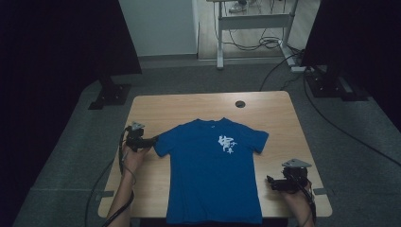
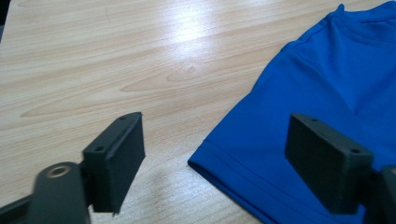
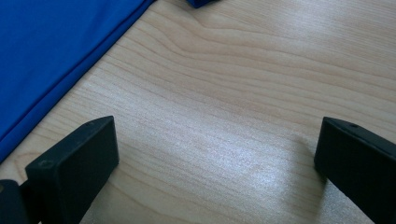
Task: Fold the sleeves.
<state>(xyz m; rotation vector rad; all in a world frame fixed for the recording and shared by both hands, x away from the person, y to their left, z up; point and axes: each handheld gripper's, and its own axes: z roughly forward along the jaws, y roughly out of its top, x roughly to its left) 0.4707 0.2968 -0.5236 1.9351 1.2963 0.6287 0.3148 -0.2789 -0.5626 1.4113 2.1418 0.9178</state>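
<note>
Flat on wooden table [image 1: 151, 106], blue T-shirt [image 1: 213, 175] lies face up. Left gripper [image 1: 152, 141] at shirt's sleeve hem [image 2: 224, 163], jaws spread, straddling hem, not pinching. Right gripper [image 1: 270, 182] just beside shirt's side edge, jaws wide, holding nothing.

The high view looks forward and down on the whole worktop [image 1: 156, 106] from above the person's side. Both gripper views ride low and close over the wood. Each shares an edge of the blue T-shirt [image 1: 213, 175] with the high view.
</note>
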